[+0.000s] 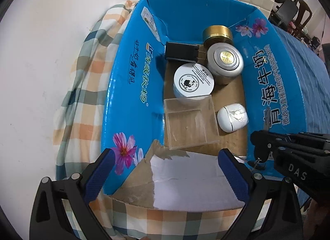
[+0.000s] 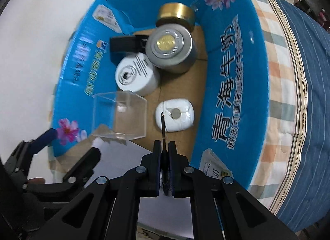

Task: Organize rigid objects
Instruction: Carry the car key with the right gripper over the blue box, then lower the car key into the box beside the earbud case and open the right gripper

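The blue cardboard box [image 2: 237, 79] fills the centre of both views, its flaps spread and its brown floor already holding a clear plastic case [image 2: 120, 116] at lower left, a white cream jar [image 2: 135, 74] above it, a silver tin [image 2: 171, 48], a gold-lidded jar [image 2: 177, 13] at the top, a black block [image 2: 123, 43] at upper left and a white rounded case [image 2: 175, 118] near the middle. The left gripper [image 1: 165, 176] hangs at the bottom of its view with the jaws wide apart and nothing between them, over the torn near flap. The right gripper [image 2: 164, 169] is clamped tight on a thin dark stick-like item [image 2: 163, 134], too slim to name surely, whose tip points down over the white rounded case. To drop it well, the person would likely steer the tip to the bare floor between the cases, lower it flat, then part the jaws
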